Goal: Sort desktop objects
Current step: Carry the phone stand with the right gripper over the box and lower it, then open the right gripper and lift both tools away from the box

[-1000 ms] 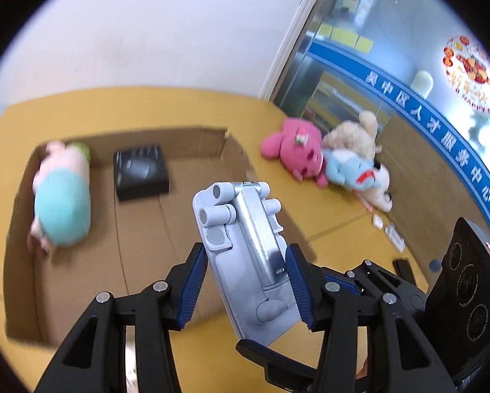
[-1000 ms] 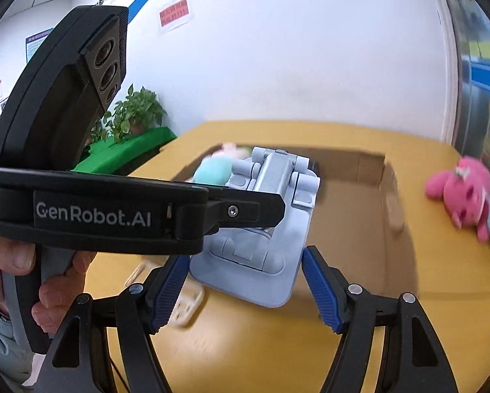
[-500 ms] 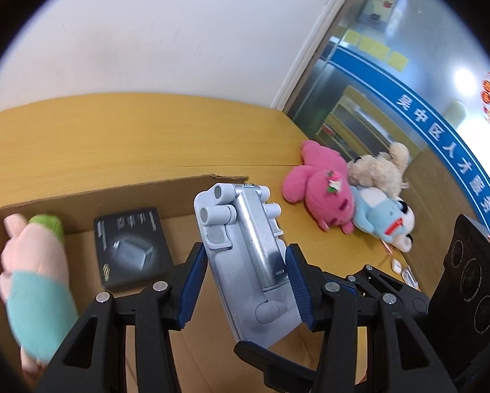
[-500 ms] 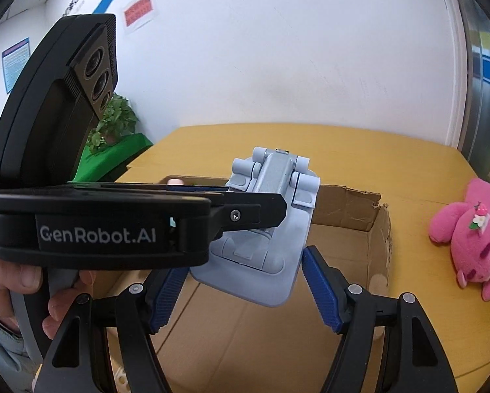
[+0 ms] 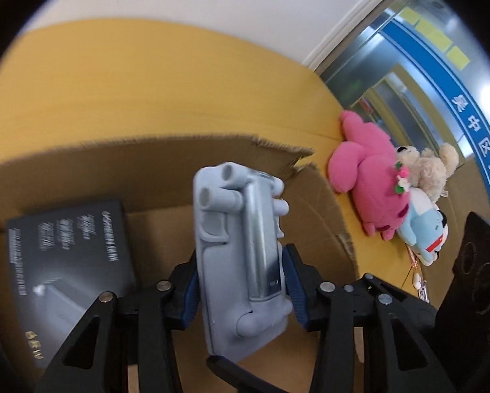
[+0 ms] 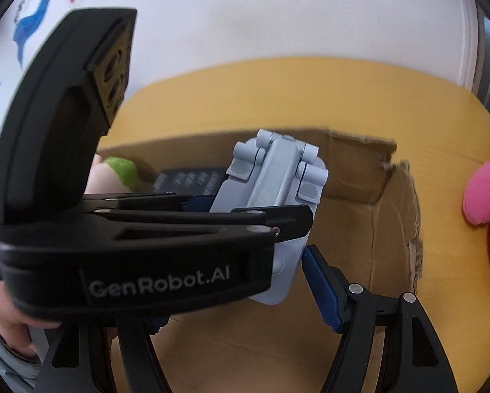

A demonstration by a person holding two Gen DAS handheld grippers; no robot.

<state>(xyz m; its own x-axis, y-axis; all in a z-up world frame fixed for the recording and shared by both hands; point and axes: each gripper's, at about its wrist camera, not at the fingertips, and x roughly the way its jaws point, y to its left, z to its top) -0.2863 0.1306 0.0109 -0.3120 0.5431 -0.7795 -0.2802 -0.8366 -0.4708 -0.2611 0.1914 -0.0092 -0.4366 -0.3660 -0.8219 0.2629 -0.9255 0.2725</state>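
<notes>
Stand (image 5: 241, 255) clamped by left tool (image 5: 241, 290) marked "GenRobot.AI"

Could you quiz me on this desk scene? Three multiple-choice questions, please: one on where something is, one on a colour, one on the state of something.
1. Where is the black box?
A. inside the cardboard box
B. on the floor
C. on the plush toys

2. What colour is the biggest plush toy?
A. green
B. pink
C. black

3. What is the left gripper doing?
A. hanging empty
B. gripping a plush toy
C. closing on the grey stand

Answers: 1 A, it lies on the cardboard floor. 2 B, plainly pink. 3 C, both pads squeeze the stand.
</notes>
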